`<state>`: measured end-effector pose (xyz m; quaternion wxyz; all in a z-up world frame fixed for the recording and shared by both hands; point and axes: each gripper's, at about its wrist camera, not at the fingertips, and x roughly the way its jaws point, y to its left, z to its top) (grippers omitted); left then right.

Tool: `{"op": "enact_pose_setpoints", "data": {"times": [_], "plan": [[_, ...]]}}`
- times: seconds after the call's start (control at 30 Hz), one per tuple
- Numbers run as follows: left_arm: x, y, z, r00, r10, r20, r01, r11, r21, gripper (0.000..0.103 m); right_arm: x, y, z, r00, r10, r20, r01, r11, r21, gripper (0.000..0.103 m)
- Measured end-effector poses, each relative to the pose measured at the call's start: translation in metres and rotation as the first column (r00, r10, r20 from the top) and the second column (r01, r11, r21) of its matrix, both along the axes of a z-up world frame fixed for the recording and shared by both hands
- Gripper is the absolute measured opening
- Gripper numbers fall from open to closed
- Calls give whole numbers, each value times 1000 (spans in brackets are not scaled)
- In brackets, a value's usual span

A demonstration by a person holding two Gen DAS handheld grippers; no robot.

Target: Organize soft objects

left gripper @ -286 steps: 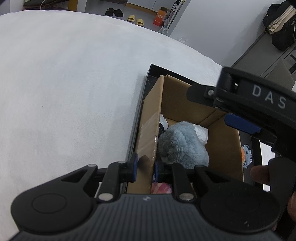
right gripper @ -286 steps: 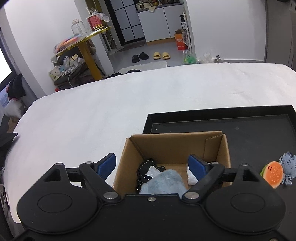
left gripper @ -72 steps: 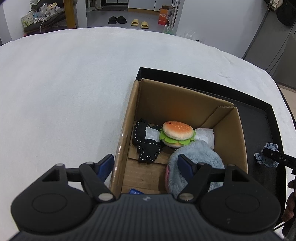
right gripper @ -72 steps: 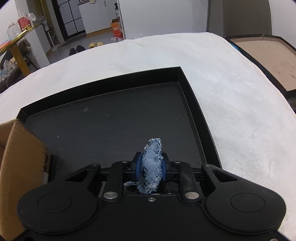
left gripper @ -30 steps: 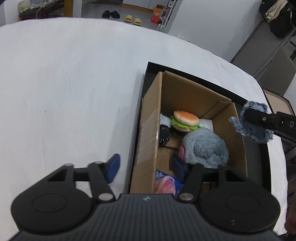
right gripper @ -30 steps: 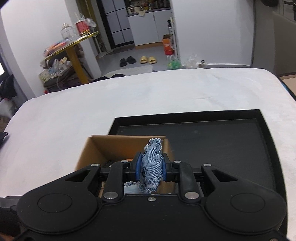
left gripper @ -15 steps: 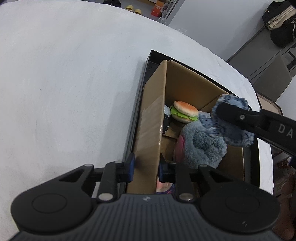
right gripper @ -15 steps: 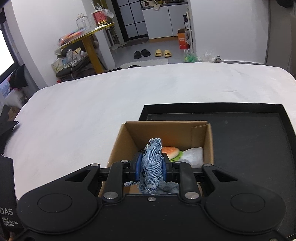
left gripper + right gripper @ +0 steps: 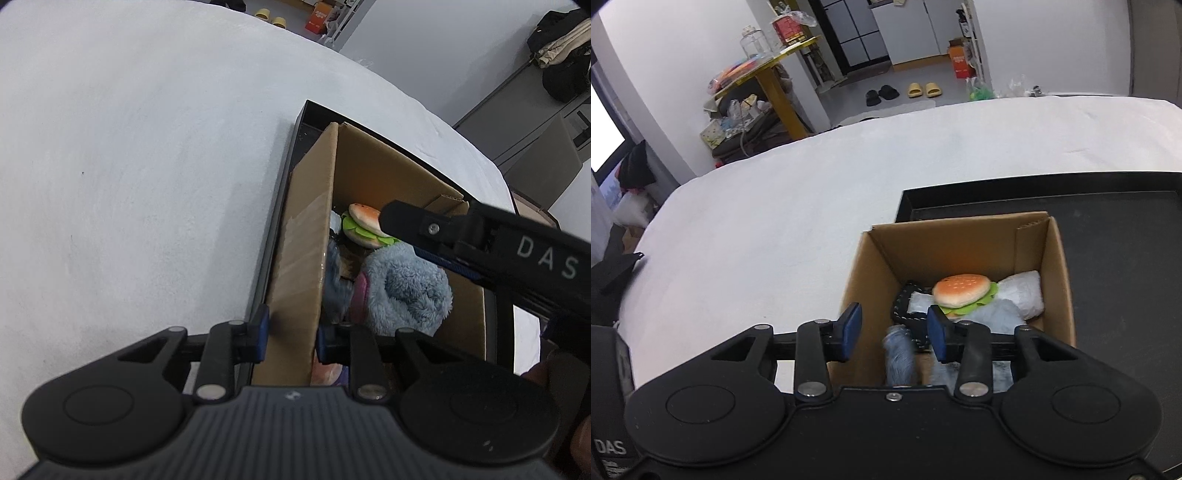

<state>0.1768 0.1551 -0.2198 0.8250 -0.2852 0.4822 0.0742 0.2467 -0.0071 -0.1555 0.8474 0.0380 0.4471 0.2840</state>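
1. Box [image 9: 1058, 266] sits on the black tray [image 9: 1115, 236], holding a toy burger [image 9: 962, 290].
2. Left gripper [image 9: 290, 334] clamps the box wall.
3. Right gripper [image 9: 894, 330] has just been opening; the denim scrap [image 9: 899, 356] hangs loose at 6 o'clock between its parted jaws.

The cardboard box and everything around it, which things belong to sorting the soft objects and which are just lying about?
Part of the job:
- cardboard box
- burger plush
- blue fluffy plush
- denim scrap
- black tray

Just lying about:
- yellow slippers
- black slippers
- yellow side table
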Motion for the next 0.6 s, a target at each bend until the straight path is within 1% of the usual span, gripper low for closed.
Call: {"op": "enact_pose_setpoints", "data": {"times": [0.4, 0.6], "plan": [[6, -6, 4, 1000, 25, -11, -25, 999, 24, 22, 3, -19, 4, 1000, -22, 11, 22, 1000, 2, 40], [6, -9, 6, 999, 42, -19, -41, 998, 46, 20, 1, -42, 7, 998, -57, 5, 58, 998, -25, 40]]}}
